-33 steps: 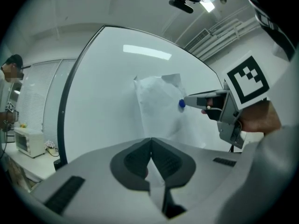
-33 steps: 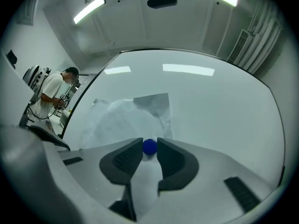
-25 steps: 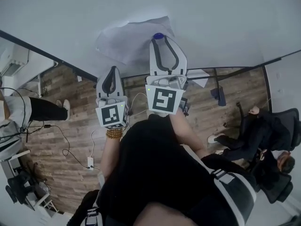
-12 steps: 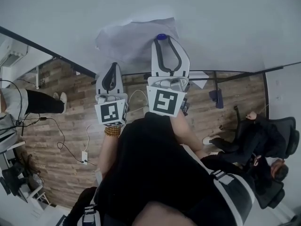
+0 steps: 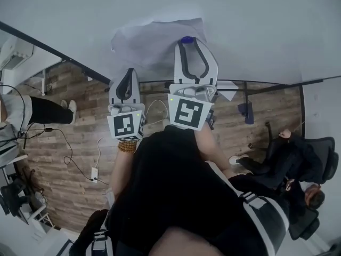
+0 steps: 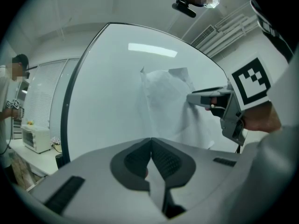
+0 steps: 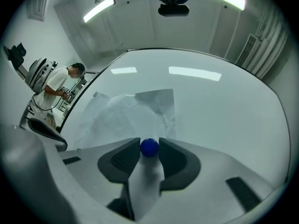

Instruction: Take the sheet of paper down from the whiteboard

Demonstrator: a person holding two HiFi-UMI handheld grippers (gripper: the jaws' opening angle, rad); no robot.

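One limp, tear-prone sheet of paper (image 5: 152, 39), upper centre; I'd pinch a lifted corner. My right gripper (image 7: 149, 142) has just been opening its jaws, which straddle the blue magnet (image 7: 149, 148); my left gripper (image 6: 151, 140) is pressed together, empty.

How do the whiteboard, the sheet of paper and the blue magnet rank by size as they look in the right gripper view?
1. whiteboard
2. sheet of paper
3. blue magnet, clearly the smallest, even though it is nearest the camera.

Floor: I see a brown wood-plank floor (image 5: 80, 137).
Chair: black office chair (image 5: 327, 148) at right, dark-clothed person (image 5: 285, 152) seated in it.
Power: white power strip (image 5: 95, 173) on the floor.
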